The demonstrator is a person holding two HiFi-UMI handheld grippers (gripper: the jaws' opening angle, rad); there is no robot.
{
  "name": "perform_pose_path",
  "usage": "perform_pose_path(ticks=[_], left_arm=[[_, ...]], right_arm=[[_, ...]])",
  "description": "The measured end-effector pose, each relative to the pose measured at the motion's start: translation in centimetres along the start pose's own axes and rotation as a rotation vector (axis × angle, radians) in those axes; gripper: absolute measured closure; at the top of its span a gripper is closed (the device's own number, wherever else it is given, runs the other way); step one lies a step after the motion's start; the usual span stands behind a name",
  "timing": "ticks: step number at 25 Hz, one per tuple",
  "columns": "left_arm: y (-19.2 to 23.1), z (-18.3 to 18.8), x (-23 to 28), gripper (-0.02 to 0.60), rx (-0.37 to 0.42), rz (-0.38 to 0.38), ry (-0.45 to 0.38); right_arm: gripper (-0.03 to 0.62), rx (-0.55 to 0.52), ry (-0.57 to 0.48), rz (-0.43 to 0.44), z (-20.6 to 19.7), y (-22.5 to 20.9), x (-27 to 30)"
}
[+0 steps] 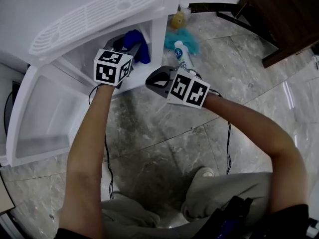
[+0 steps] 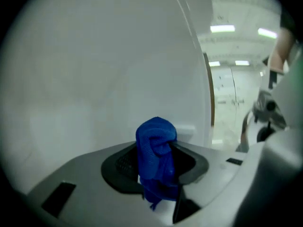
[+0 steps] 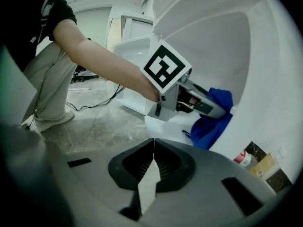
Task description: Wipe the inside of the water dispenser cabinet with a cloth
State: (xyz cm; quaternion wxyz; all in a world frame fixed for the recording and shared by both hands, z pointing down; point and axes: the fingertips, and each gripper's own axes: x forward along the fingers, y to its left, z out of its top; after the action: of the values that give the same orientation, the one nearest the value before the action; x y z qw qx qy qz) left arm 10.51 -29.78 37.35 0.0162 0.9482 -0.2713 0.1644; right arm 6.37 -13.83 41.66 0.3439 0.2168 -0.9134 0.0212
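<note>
The white water dispenser cabinet point(image 1: 158, 39) stands open, smooth-walled, under a top panel with a slotted oval drip grille, and your bare left forearm reaches straight up into its opening. Its door point(image 1: 40, 113), a shallow white tray shape, hangs open to the left of the cabinet. Grey veined stone floor point(image 1: 164, 133) spreads in front of the cabinet, and your right forearm crosses it, bent at the elbow, to stop just outside the opening. Your left gripper point(image 2: 156, 160) points into the cabinet close to the inner wall, its jaws partly closed and clamped on the blue cloth point(image 2: 156, 145). The cloth is a bunched, fine-woven wad that bulges above the jaws and trails below them inside the cabinet. Your right gripper point(image 3: 153, 150) sits just right of the opening, tilted downward, with its jaws pressed fully together on nothing. Each gripper carries a cube of black-and-white square markers. To the right of the cabinet, on the floor, lie a fluffy teal duster point(image 1: 192, 40), a white bottle point(image 1: 180, 54) whose blue label is too small to read, and a yellow bottle point(image 1: 178, 19). Red print on the top panel is cut off and unreadable.
</note>
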Motion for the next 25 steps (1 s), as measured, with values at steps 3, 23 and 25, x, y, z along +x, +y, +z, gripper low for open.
perform_pose_path(ticks=[3, 23, 25], left_arm=[[0.8, 3.5, -1.9, 0.428, -0.189, 0.037, -0.245], [7.1, 13.8, -2.1, 0.432, -0.162, 0.341, -0.625], [7.0, 13.3, -2.3, 0.431, -0.190, 0.360, -0.624]], right_arm=[[0.594, -0.006, -0.031, 0.056, 0.6, 1.7, -0.1], [0.595, 0.015, 0.025, 0.099, -2.5, 4.0, -1.4], [0.595, 0.013, 0.036, 0.101, -3.0, 4.1, -1.6]])
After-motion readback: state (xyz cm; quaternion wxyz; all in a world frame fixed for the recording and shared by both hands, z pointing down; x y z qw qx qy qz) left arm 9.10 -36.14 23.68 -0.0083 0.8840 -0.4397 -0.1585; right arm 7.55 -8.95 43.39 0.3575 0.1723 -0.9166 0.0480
